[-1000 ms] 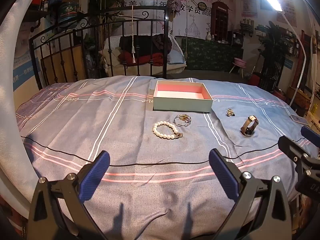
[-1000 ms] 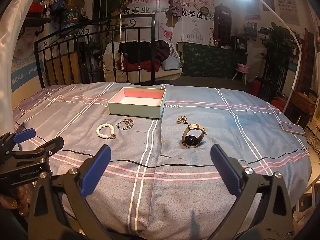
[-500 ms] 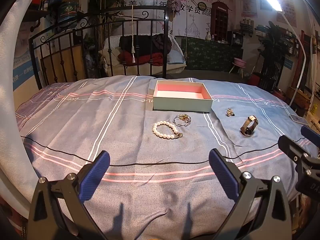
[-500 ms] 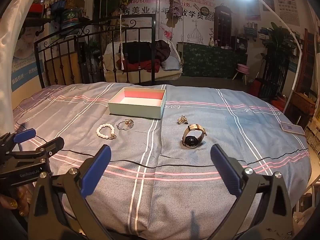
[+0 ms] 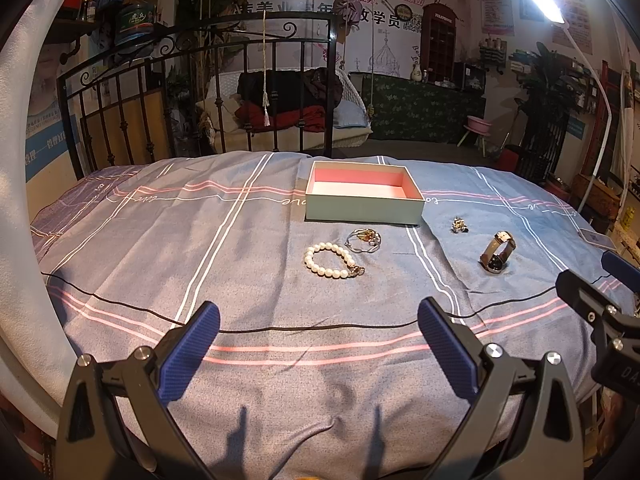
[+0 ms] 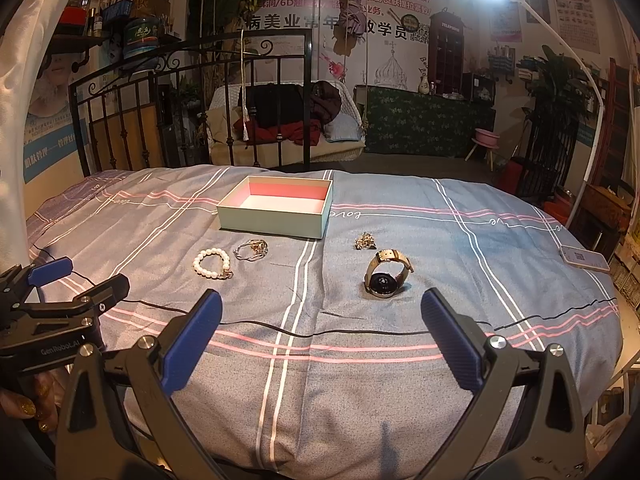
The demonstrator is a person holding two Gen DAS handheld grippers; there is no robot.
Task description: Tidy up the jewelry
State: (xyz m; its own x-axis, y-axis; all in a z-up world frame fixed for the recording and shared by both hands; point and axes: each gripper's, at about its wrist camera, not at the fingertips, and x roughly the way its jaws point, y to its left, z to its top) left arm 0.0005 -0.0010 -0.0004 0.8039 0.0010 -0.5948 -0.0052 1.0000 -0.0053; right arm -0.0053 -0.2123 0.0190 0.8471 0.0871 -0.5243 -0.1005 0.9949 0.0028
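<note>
An open mint box with a pink inside (image 5: 362,209) (image 6: 276,222) sits on the blue bedspread. In front of it lie a pearl bracelet (image 5: 326,270) (image 6: 198,266), a thin metal bracelet (image 5: 364,237) (image 6: 251,249), a small gold trinket (image 5: 459,225) (image 6: 365,241) and a wristwatch (image 5: 497,251) (image 6: 386,272). My left gripper (image 5: 319,338) is open and empty, near the bed's front edge, short of the pearls. My right gripper (image 6: 321,330) is open and empty, just short of the watch.
A phone (image 6: 584,258) lies at the bed's right edge. A black iron bed rail (image 5: 200,92) stands behind the bed. The right gripper shows at the right of the left wrist view (image 5: 600,304); the left gripper shows at the left of the right wrist view (image 6: 52,300).
</note>
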